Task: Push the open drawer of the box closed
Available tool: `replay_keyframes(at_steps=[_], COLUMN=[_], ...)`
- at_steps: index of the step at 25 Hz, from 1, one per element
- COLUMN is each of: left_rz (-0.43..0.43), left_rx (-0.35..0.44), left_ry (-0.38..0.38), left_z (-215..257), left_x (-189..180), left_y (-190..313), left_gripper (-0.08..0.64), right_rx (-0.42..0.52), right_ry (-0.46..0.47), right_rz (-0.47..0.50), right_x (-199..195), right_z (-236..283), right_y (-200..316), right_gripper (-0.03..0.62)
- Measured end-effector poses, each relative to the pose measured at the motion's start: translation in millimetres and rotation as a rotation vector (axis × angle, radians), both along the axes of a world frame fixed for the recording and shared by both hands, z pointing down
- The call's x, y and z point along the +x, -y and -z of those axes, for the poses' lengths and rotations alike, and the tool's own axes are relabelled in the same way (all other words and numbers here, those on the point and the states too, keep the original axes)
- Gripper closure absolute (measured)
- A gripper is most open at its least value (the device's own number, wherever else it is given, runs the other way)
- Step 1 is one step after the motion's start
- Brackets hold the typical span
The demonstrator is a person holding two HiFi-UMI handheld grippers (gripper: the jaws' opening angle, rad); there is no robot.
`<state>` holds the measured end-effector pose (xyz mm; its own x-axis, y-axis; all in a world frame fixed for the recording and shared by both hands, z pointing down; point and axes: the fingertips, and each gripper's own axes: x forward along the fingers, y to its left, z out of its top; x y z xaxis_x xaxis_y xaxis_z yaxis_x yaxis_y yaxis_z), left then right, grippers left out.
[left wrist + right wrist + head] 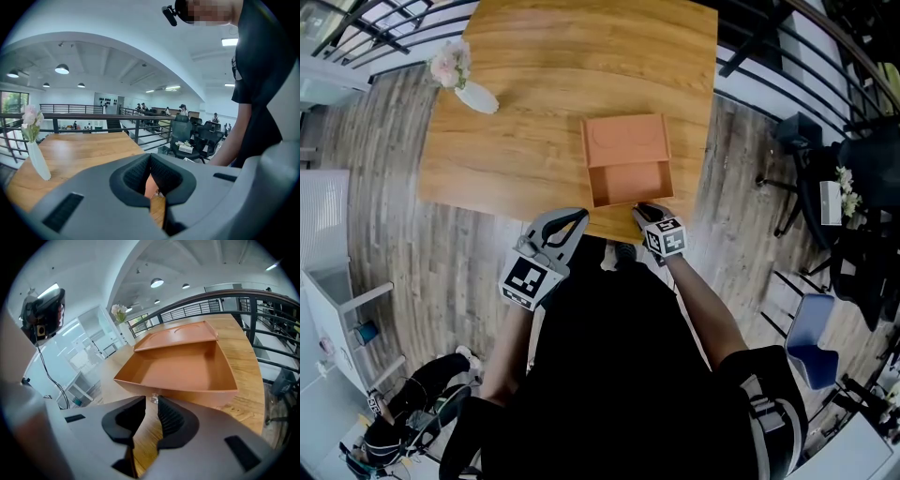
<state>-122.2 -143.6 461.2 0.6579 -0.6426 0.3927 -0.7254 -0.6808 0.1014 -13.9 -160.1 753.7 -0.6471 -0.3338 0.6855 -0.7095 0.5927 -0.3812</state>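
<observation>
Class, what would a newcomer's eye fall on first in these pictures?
The orange box on the wooden table stands out, its drawer pulled open toward the near edge. The right gripper is close to the drawer's front, with the left gripper beside it. A vase of flowers stands far left.

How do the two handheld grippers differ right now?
The right gripper is at the open drawer's front; the left gripper is at the table's edge, left of the box. The right gripper's jaws stand slightly apart before the drawer's knob; the left gripper's are together. Both hold nothing.
</observation>
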Motion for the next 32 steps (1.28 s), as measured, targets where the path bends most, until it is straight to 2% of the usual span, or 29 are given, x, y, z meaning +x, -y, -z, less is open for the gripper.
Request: replay_keyframes(at_steps=[10,17,32], left_rz=[0.003,-0.001,-0.007], left_rx=[-0.011,-0.016,-0.027], left_ry=[0.013,0.011,-0.019], left_z=[-1,-6,-16], left_x=[-12,-17,-20], left_y=[8,14,23], left_gripper=[0.537,0.537,0.537], right_rx=[-0.045,-0.098,-0.099], right_ry=[-0.029,-0.006,0.040], right_rz=[0.003,-0.016,-0.062], right_x=[-7,-15,-26], right_z=[-19,-21,-14], right_y=[4,8,23], right_gripper=[0.489,0.511,0.512])
